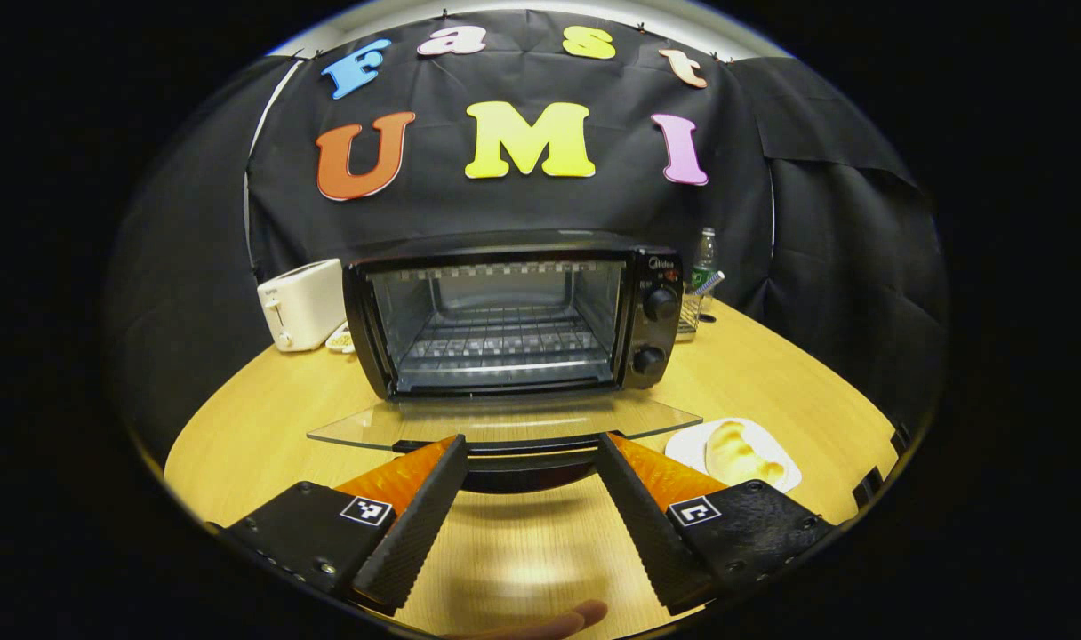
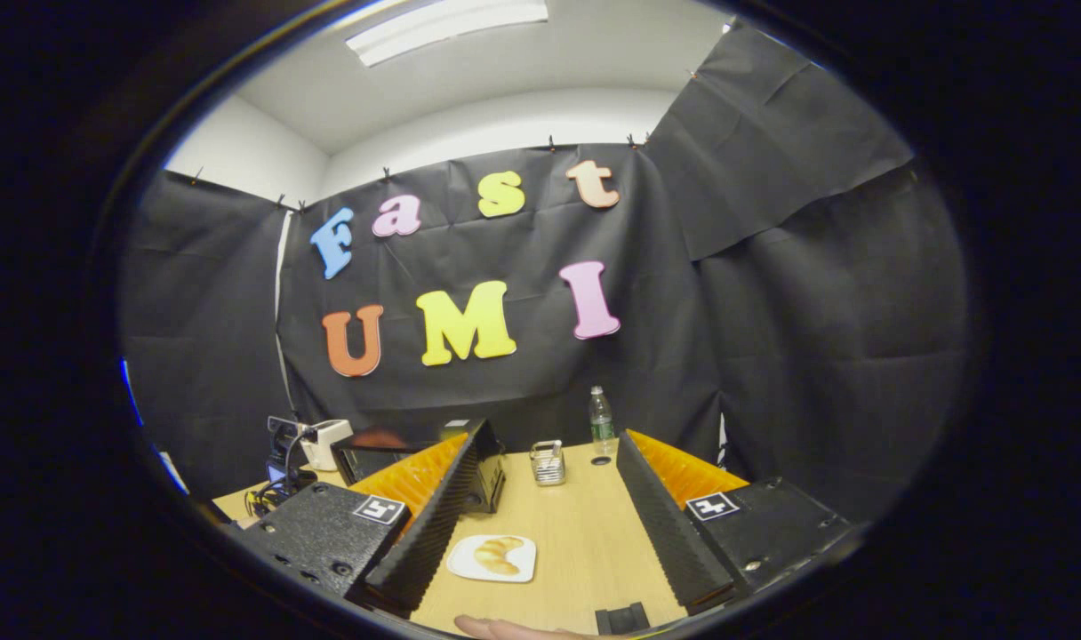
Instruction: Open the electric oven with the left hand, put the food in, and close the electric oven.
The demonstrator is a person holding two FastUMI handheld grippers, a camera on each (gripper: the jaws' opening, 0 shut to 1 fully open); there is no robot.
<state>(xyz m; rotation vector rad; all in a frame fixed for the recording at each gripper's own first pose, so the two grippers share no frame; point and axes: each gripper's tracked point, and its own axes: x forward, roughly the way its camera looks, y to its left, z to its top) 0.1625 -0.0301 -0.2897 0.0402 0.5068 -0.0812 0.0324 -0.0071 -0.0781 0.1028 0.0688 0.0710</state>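
Note:
The black electric oven (image 1: 505, 320) stands at the middle of the table with its glass door (image 1: 505, 420) folded down flat and the rack inside bare. My left gripper (image 1: 532, 443) is open just in front of the door, its fingertips on either side of the dark door handle (image 1: 523, 464) without pressing on it. A croissant (image 1: 736, 449) lies on a white plate (image 1: 683, 444) to the right of the door. My right gripper (image 2: 554, 433) is open, raised above the table, with the croissant (image 2: 498, 556) and plate (image 2: 460, 562) below, near its left finger.
A white toaster (image 1: 300, 304) stands left of the oven. A bottle (image 1: 702, 258) and a wire holder (image 1: 690, 313) stand at its right rear. The wooden table (image 1: 540, 551) has a rounded front edge. A fingertip (image 1: 576, 615) shows at the bottom.

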